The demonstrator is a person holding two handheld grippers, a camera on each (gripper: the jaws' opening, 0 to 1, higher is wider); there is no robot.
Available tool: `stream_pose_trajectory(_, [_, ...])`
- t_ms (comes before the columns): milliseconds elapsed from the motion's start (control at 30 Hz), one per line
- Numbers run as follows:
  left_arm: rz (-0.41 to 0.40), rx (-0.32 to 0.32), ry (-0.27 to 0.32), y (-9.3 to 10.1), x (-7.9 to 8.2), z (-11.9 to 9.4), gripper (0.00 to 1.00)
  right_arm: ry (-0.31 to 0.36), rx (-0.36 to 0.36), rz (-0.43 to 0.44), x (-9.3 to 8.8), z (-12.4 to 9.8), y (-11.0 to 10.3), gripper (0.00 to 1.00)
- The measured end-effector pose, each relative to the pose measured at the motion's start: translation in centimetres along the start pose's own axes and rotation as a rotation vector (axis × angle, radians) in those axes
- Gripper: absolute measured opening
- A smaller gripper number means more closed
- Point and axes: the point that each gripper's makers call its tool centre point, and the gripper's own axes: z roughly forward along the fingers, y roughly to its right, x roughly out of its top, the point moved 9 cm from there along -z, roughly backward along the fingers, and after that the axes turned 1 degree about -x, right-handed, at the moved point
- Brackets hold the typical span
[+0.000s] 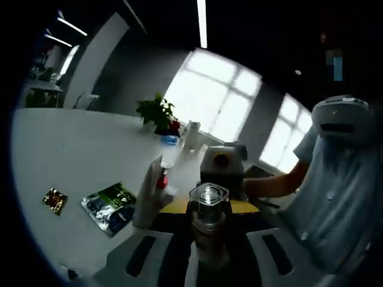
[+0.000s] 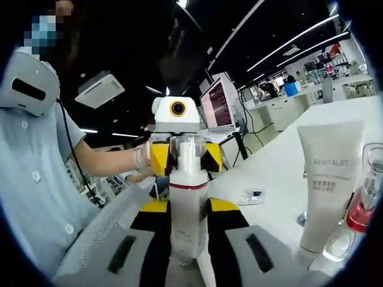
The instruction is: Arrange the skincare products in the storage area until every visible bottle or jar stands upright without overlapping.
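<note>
Left gripper view is looking along its own left tool (image 1: 208, 236), which is clamping a bottle w/ a clear faceted cap (image 1: 209, 202) between its jaws, cap end pointing away from the camera. Beyond it the right tool (image 1: 222, 173) is coming in, yellow and black, facing back this way. White worktop (image 1: 78, 155) is stretching off to the left, carrying a green-and-black sachet (image 1: 109, 207) lying flat, w/ a small gold packet (image 1: 54, 200) near it but apart. A pale tube (image 1: 149, 191) and a red-accented clear bottle (image 1: 161, 179) are standing just left of the tools, blurred. Farther back a potted plant (image 1: 157, 113) is sitting by the window w/ a white bottle (image 1: 191, 135) beside it. A person in a light shirt (image 1: 338, 191) is filling the right side.

Right gripper view is showing the right tool (image 2: 187, 236) gripping a white bottle with a red band (image 2: 188, 203), upright between its jaws. Left tool (image 2: 179, 152) is facing it from just behind (contact hard to tell). On the worktop at right a white REVITALIFT tube (image 2: 326, 179) is standing cap-down, w/ a clear bottle of pink liquid (image 2: 361, 206) just beside it. A small flat packet (image 2: 251, 196) is lying farther back.
</note>
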Motion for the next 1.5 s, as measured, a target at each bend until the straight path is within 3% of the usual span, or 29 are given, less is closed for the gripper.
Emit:
stream_pose_trajectory(167, [0.013,0.058,-0.033,-0.5,-0.4,0.1,0.18,-0.066,-0.088,-0.042,-0.3,0.3,0.2,0.23])
stream_pose_trajectory(400, [0.028,0.208,-0.071,-1.7,-1.3,0.0,0.18,-0.161,-0.239,-0.074,-0.9,-0.4,1.2,0.25])
stream_pose_trajectory(600, [0.079,0.361,-0.133,-2.9,-2.3,-0.1,0.18,-0.205,-0.271,-0.088,-1.2,-0.8,1.6,0.22])
stream_pose_trajectory(733, [0.12,0.451,-0.083,-3.6,-2.7,-0.2,0.18,-0.242,-0.28,-0.13,-1.2,-0.8,1.4,0.21])
stream_pose_trajectory(800, [0.123,0.494,-0.045,-3.9,-2.8,-0.4,0.18,-0.244,-0.284,-0.137,-1.2,-0.8,1.4,0.21])
stream_pose_trajectory(1000, [0.199,0.598,-0.037,-4.5,-3.9,-0.3,0.18,-0.25,-0.322,-0.165,-0.8,-1.1,1.5,0.19])
stream_pose_trajectory(1200, [0.231,0.653,-0.005,-4.6,-4.7,-0.1,0.18,-0.254,-0.381,-0.213,-0.1,-1.3,1.3,0.19])
stream_pose_trajectory(1300, [0.246,0.671,0.001,-4.6,-4.9,0.0,0.18,-0.22,-0.401,-0.21,0.3,-1.2,1.4,0.18])
stream_pose_trajectory(1500, [0.255,0.706,0.009,-4.9,-5.0,0.0,0.18,-0.101,-0.522,-0.177,1.9,-0.9,1.9,0.19])
